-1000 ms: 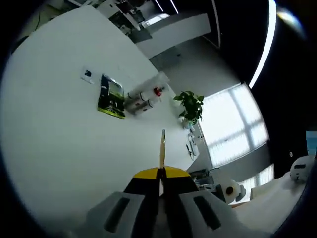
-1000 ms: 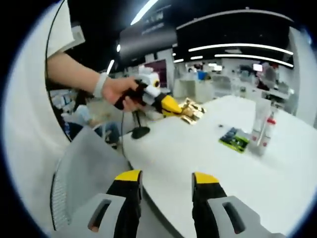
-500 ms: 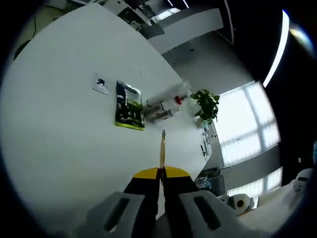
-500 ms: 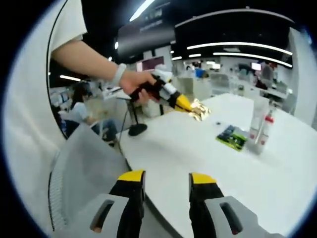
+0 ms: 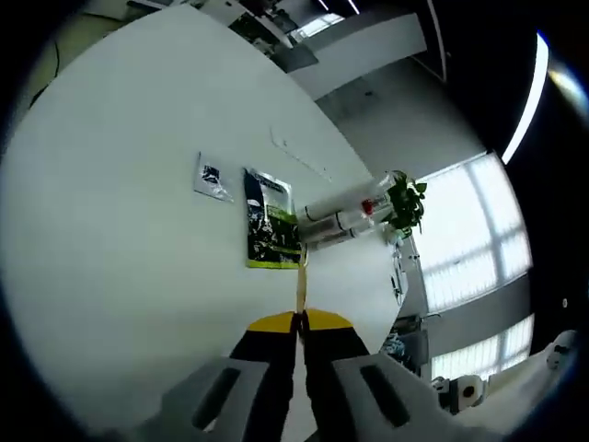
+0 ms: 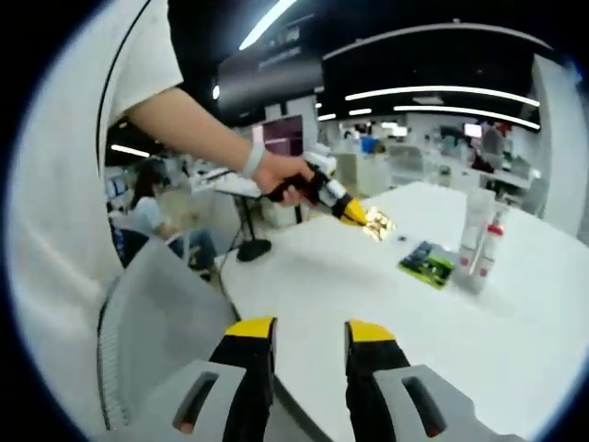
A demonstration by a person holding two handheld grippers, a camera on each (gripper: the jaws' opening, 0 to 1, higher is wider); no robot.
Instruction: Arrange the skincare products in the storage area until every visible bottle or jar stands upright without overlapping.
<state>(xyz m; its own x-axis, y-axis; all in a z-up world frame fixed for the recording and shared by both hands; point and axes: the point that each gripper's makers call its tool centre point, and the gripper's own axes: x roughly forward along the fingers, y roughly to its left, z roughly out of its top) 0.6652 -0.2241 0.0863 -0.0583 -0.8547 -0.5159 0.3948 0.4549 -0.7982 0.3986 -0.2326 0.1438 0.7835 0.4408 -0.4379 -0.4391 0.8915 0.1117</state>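
My left gripper (image 5: 301,319) is shut on a flat gold foil packet (image 5: 301,279), seen edge-on between the jaws. Past it on the white table (image 5: 120,276) lie a green and black packet (image 5: 271,230) and a small pale sachet (image 5: 213,178). Beside them stand a white tube (image 5: 331,214) and a bottle with a red cap (image 5: 367,208), close together. The right gripper view has the left gripper (image 6: 352,213) holding the gold packet (image 6: 376,224) over the table, the green packet (image 6: 428,262), the tube (image 6: 473,230) and the red-capped bottle (image 6: 489,245). My right gripper (image 6: 308,333) is open with nothing in it.
A grey mesh chair back (image 6: 152,318) stands under my right gripper at the table's near edge. A black stand (image 6: 254,245) sits at the table's left end. A person's bare arm (image 6: 198,124) reaches in from the left. A potted plant (image 5: 406,199) stands beyond the bottles.
The left gripper has carried the gold packet further over the table toward the green packet and bottles. The right gripper stays open, its jaws a little closer together.
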